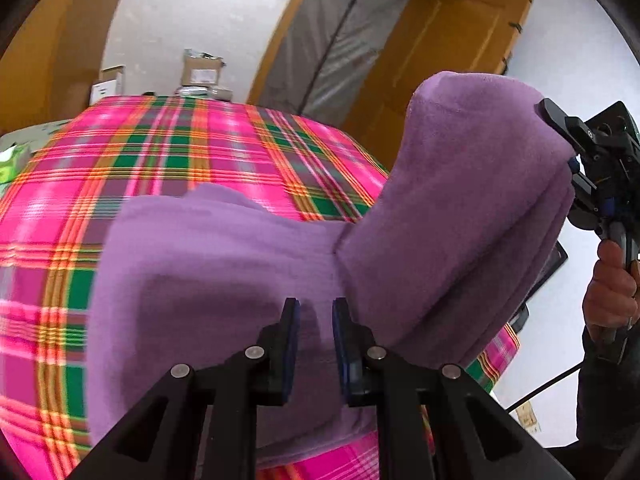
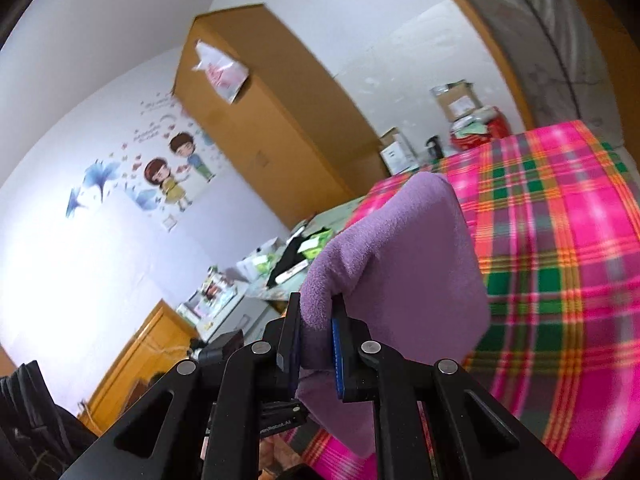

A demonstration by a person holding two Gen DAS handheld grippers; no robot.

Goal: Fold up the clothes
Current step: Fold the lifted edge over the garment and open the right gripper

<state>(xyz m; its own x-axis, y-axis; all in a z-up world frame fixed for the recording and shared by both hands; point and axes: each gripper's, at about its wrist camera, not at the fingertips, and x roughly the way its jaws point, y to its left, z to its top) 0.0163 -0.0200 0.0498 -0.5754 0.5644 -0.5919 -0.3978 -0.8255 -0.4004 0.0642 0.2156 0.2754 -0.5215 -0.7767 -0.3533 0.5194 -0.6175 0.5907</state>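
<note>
A purple fleece garment (image 1: pixel 224 264) lies on a bed with a pink, green and orange plaid cover (image 1: pixel 180 152). Its right part is lifted into a tall fold (image 1: pixel 460 200). My left gripper (image 1: pixel 316 344) is low at the near edge, shut on a pinch of the purple cloth. At the right of that view my right gripper (image 1: pixel 570 160) holds the raised fold's upper edge. In the right wrist view the right gripper (image 2: pixel 316 344) is shut on the purple garment (image 2: pixel 400 260), which hangs over the plaid cover (image 2: pixel 560 240).
A person's hand (image 1: pixel 612 292) grips the right tool's handle. Behind the bed stand a wooden door (image 1: pixel 452 48), a wrapped mattress (image 1: pixel 340 40) and cardboard boxes (image 1: pixel 200 72). A wooden wardrobe (image 2: pixel 272 120) and a cluttered desk (image 2: pixel 280 264) stand left of the bed.
</note>
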